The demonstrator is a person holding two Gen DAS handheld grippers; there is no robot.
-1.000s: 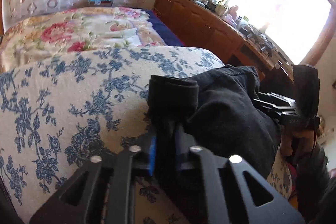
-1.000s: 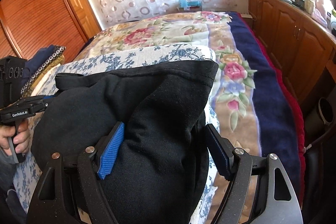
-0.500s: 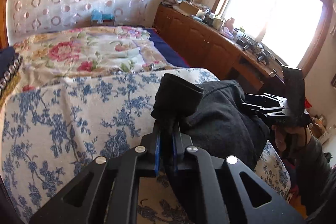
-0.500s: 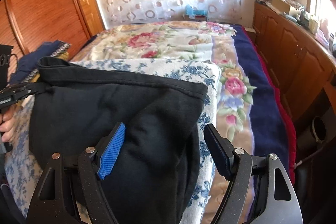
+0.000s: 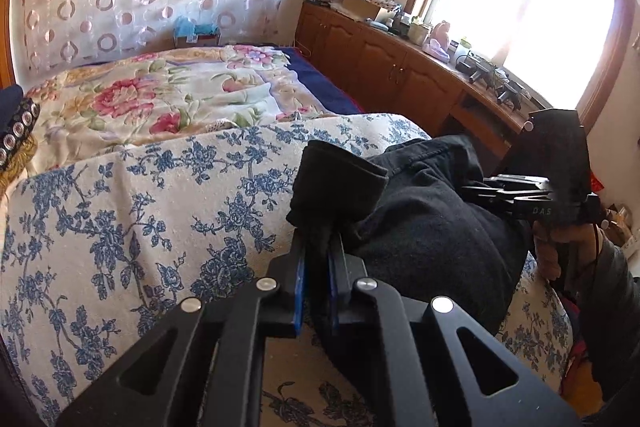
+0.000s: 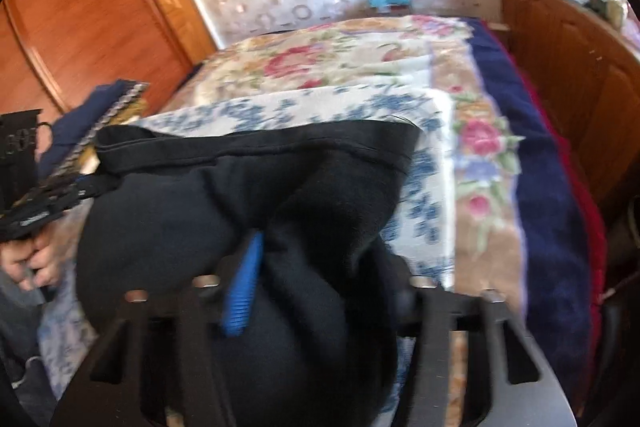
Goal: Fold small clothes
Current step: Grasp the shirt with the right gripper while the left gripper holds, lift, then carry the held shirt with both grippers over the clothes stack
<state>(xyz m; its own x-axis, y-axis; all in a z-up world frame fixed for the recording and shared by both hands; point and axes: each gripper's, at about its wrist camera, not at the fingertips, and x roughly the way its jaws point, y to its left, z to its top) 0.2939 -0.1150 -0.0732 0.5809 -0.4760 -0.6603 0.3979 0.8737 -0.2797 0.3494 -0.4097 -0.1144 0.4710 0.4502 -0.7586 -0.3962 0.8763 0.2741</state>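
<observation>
Black garment (image 6: 248,211), thick matte fleece-like cloth with a stitched hem, bunched at lower centre of the right wrist view on a cream bedspread (image 5: 120,211) printed with blue flowers. Left gripper (image 5: 316,281) clenched on a folded black edge, blue ribbed pads pressing it. Right gripper (image 6: 316,283) jaws just narrowed from a wide stance, now pinching a ridge of cloth; frame blurred. Floral quilt (image 5: 160,95) and wooden cabinets (image 5: 392,67) beyond.

The garment (image 5: 424,227) lies on the bedspread (image 5: 120,227); the cabinets (image 5: 384,67) stand right of the bed (image 5: 168,95).
</observation>
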